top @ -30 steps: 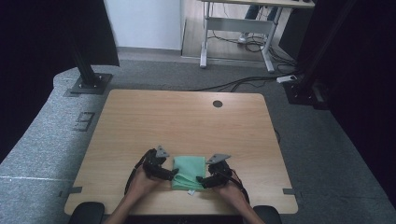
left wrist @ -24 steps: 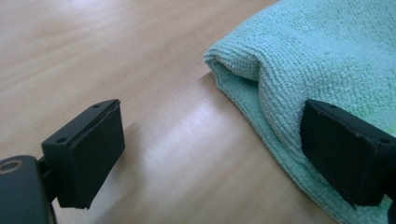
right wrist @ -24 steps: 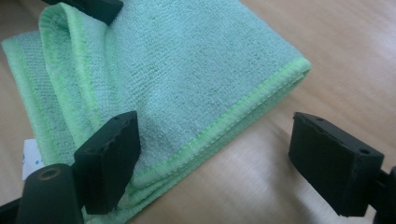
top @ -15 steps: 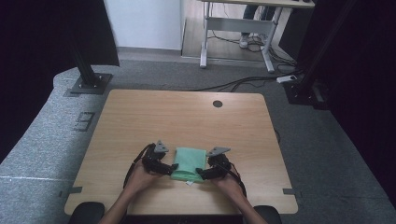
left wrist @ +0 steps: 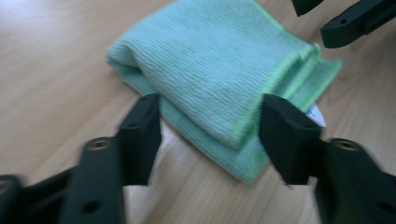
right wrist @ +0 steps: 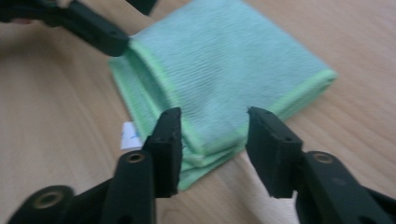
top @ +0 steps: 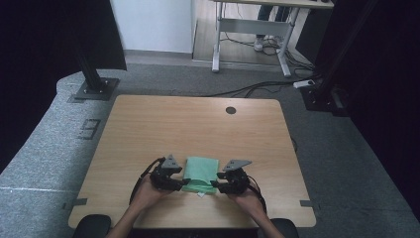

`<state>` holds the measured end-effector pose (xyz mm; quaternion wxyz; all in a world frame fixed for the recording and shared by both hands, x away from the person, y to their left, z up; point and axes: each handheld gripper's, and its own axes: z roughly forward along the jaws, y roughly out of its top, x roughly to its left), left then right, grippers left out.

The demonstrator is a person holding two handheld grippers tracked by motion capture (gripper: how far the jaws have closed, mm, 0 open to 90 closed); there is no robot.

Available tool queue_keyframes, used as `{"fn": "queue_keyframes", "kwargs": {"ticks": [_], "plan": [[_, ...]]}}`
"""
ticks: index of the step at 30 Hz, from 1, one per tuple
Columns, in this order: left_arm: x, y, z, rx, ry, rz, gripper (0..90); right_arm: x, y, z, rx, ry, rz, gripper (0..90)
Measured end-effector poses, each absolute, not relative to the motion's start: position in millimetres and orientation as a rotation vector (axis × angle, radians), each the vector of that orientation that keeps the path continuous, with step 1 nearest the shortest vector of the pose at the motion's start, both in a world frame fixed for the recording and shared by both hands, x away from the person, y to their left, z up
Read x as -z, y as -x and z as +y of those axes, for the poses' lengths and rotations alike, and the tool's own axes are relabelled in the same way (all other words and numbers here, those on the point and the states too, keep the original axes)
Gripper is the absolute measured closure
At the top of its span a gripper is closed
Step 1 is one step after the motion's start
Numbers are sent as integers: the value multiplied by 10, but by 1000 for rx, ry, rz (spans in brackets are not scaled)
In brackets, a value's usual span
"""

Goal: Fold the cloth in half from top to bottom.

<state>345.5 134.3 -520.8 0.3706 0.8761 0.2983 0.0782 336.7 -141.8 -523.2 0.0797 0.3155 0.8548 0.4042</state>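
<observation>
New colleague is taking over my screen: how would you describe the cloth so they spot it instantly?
Look at the wooden table, near its front edge. Between the left gripper and right gripper lies the folded cloth, mint green with a small white tag.

A folded green cloth (left wrist: 219, 70) is lying on the wooden table (left wrist: 51, 79), running from far left to near right; its brighter green hem is showing along the right side, with stacked layers fanning out at the right corner and a small white label (left wrist: 316, 114) peeking from beneath; the left gripper (left wrist: 210, 126) is rising from the near edge, its two black jaws having just been closing, standing either side of the cloth's near corner with the fabric between them; the other gripper's (left wrist: 345, 18) dark jaw tips are showing far right, beside the cloth's corner.
</observation>
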Motion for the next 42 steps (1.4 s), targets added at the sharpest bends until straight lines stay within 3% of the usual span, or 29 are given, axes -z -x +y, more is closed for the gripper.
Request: {"fn": "queue_keyframes", "kwargs": {"ticks": [2, 9, 11, 15, 24, 34, 37, 42], "plan": [[5222, -3441, 1332, -208, -2264, 760, 472, 5253, -3356, -1389, -1200, -922, 2581, 610], [5250, -3416, 1308, -177, -2289, 741, 740, 5329, -3341, -1317, -1111, -861, 2628, 840], [5250, -3423, 1314, -174, -2280, 755, 812, 5322, -3326, -1307, -1093, -842, 2627, 870], [5156, -3429, 1362, -168, -2220, 768, 843, 5240, -3296, -1307, -1116, -821, 2596, 878], [4982, -3320, 1385, -152, -2214, 747, 814, 4983, -3177, -1301, -1152, -753, 2570, 876], [5226, -3236, 1363, -114, -2289, 778, 772, 5244, -3098, -1309, -1106, -798, 2643, 875], [5228, -3242, 1361, -113, -2305, 769, 685, 5315, -3093, -1307, -1093, -808, 2658, 873], [5004, -3319, 1406, -105, -2179, 749, 485, 5349, -3098, -1301, -1089, -804, 2667, 870]]}}
